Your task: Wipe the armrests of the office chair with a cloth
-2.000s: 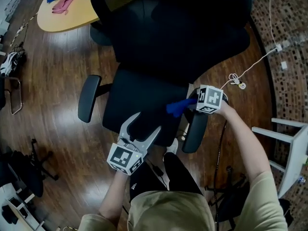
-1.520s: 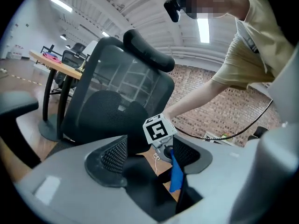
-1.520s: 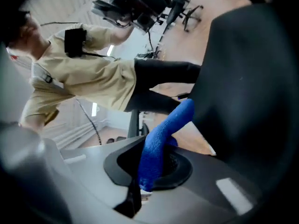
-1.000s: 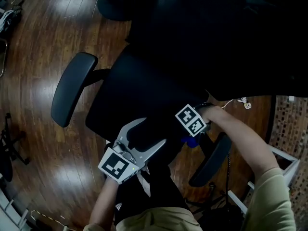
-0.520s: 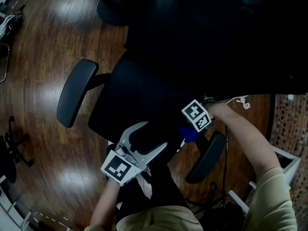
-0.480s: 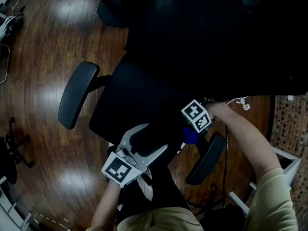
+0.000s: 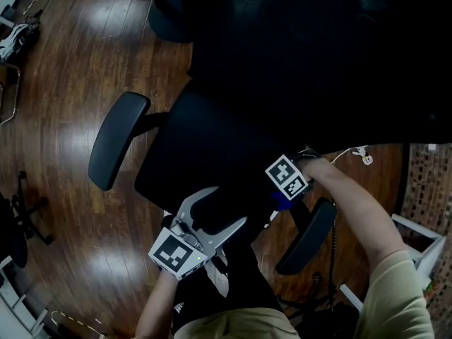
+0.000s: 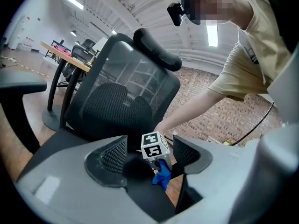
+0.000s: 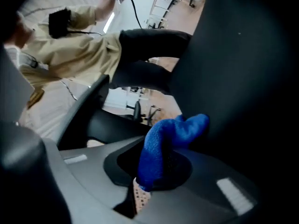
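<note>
Grey left tongs gape wide with nothing gripped, over the front edge of the office chair seat. Just beyond, the right tongs are clamped on a blue cloth, just beside the right armrest; the left armrest lies well away.

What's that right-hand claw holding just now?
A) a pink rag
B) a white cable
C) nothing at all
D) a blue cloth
D: in the right gripper view, the right gripper has its jaws closed on a blue cloth, which sticks out beyond them.
</note>
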